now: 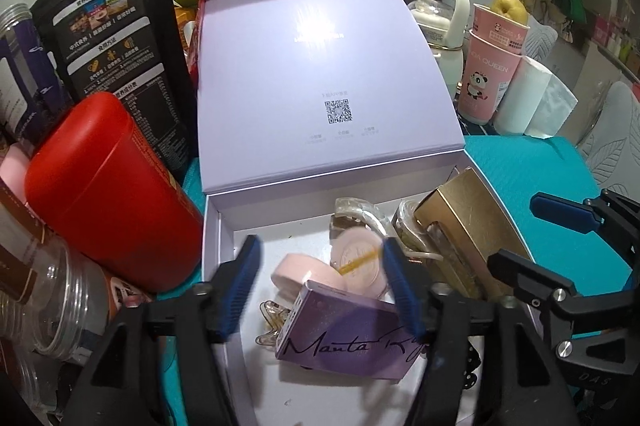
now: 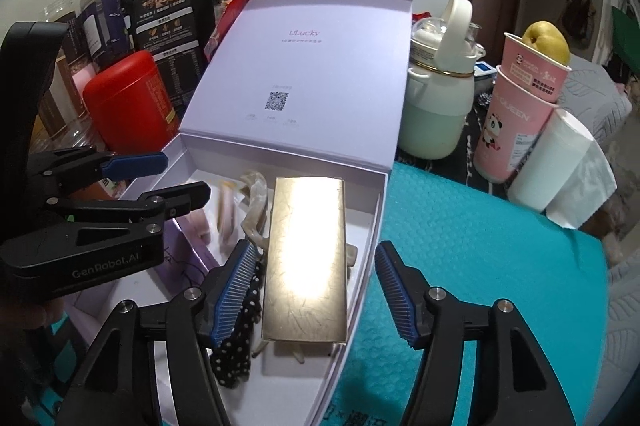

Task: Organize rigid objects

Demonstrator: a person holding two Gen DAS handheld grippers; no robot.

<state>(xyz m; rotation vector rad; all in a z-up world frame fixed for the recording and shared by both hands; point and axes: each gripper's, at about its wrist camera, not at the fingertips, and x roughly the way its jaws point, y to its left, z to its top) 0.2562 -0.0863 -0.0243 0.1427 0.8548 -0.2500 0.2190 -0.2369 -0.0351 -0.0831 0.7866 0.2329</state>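
Ribbed blue jaws, glossy gold box (image 2: 305, 258)

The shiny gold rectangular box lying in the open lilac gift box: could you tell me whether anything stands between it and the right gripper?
Nothing visible does. The right gripper is open, its blue ribbed fingers on either side of the gold rectangular box without pressing it. A black polka-dot hair accessory lies beside the box's left edge, under the left finger, not between the pads and the box.

A red canister (image 1: 108, 185), black pouch (image 1: 120, 37) and pink cups (image 2: 520, 113) stand behind.
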